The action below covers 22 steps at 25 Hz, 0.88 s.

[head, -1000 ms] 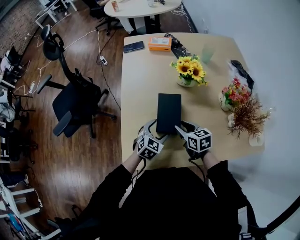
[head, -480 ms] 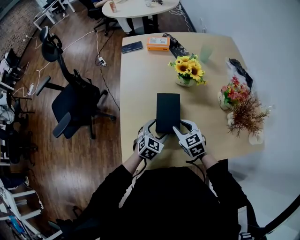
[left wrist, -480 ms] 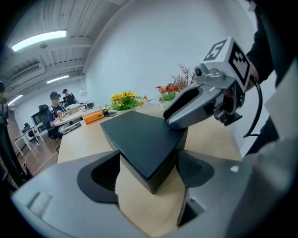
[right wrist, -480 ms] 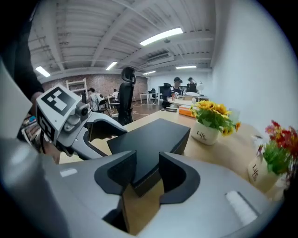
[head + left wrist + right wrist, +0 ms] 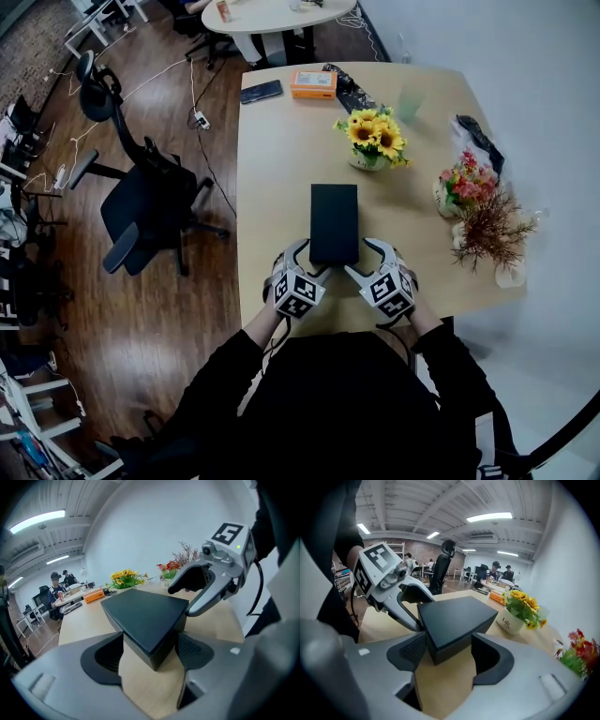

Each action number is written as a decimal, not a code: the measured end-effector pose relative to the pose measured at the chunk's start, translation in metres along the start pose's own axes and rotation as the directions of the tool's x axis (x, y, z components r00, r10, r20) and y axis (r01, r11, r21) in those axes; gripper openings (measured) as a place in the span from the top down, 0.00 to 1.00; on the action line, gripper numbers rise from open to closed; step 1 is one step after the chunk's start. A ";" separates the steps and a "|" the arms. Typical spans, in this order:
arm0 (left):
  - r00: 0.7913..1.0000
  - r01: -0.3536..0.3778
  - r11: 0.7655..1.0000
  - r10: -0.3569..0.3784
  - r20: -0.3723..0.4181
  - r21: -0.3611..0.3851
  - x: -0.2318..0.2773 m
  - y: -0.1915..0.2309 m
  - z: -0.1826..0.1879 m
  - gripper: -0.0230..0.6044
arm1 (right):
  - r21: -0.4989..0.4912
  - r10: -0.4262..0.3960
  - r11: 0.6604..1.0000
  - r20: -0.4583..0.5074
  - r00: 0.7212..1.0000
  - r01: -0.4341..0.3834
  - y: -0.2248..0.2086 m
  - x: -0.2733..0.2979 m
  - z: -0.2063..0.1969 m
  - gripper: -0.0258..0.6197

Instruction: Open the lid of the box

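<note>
A flat black box (image 5: 335, 223) lies shut on the light wooden table (image 5: 281, 169), its short end toward me. My left gripper (image 5: 314, 260) straddles the near left corner; in the left gripper view that gripper (image 5: 150, 648) is closing, and both pads touch the sides of the box (image 5: 140, 616). My right gripper (image 5: 359, 258) straddles the near right corner. In the right gripper view its jaws (image 5: 449, 651) are opening around the box (image 5: 454, 620); the left pad is against it, and the right pad stands slightly off.
Beyond the box stands a pot of sunflowers (image 5: 375, 141). Pink flowers (image 5: 464, 187) and dried twigs (image 5: 492, 230) line the right edge. An orange box (image 5: 314, 84) and a phone (image 5: 264, 91) lie at the far end. An office chair (image 5: 150, 202) stands left of the table.
The right gripper has moved left from beside the box to its near right corner, and its jaws have spread around that corner. The left gripper has stayed at the near left corner.
</note>
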<state>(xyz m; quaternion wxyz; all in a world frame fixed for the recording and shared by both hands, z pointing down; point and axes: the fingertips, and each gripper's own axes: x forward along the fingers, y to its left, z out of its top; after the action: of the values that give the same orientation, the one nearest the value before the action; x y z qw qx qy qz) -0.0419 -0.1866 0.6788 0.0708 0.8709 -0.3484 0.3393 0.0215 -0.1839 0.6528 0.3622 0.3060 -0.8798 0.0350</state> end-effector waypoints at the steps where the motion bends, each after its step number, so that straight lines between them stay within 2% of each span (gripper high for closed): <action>1: 1.000 -0.001 1.000 0.001 -0.003 0.000 0.000 -0.001 0.000 0.44 | 0.008 0.003 1.000 -0.009 1.000 -0.003 -0.001 0.003 -0.004 0.49; 4: 1.000 0.003 1.000 -0.003 -0.009 0.000 0.001 -0.001 0.000 0.44 | 0.062 0.025 0.998 0.005 1.000 -0.026 0.004 0.008 -0.005 0.54; 8: 1.000 0.006 1.000 -0.006 -0.010 -0.007 0.000 0.001 0.001 0.45 | 0.231 0.089 0.968 0.043 0.995 -0.097 0.005 0.007 -0.004 0.56; 10: 1.000 0.003 1.000 -0.003 -0.010 -0.012 0.001 0.001 0.001 0.45 | 0.342 0.148 0.925 0.081 0.986 -0.167 0.004 0.005 0.000 0.57; 12: 1.000 0.003 1.000 -0.003 -0.008 -0.016 0.001 0.000 0.001 0.45 | 0.454 0.207 0.857 0.129 0.970 -0.243 0.004 0.003 0.007 0.52; 13: 1.000 0.003 1.000 -0.003 -0.010 -0.016 0.001 0.000 0.000 0.45 | 0.462 0.217 0.851 0.127 0.968 -0.251 0.004 0.002 0.008 0.51; 15: 1.000 0.006 1.000 -0.007 -0.013 -0.016 0.000 0.000 0.000 0.45 | 0.398 0.204 0.890 0.083 0.975 -0.220 0.003 0.001 0.008 0.52; 18: 1.000 0.009 1.000 -0.010 -0.014 -0.020 0.000 -0.003 0.001 0.45 | 0.216 0.132 0.967 0.039 0.991 -0.137 0.004 -0.008 0.019 0.57; 20: 1.000 0.004 1.000 -0.005 -0.015 -0.017 0.000 -0.002 0.000 0.45 | 0.116 0.104 0.987 0.059 0.993 -0.111 0.012 -0.014 0.035 0.63; 22: 0.999 -0.013 1.000 0.013 -0.031 0.020 0.000 -0.002 0.000 0.45 | 0.111 0.129 0.984 0.098 0.987 -0.140 0.019 -0.019 0.054 0.65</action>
<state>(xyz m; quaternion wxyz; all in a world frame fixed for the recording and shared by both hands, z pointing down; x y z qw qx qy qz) -0.0411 -0.1851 0.6789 0.0654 0.8640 -0.3494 0.3566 -0.0117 -0.1737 0.6037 0.3003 0.2679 -0.9103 0.0972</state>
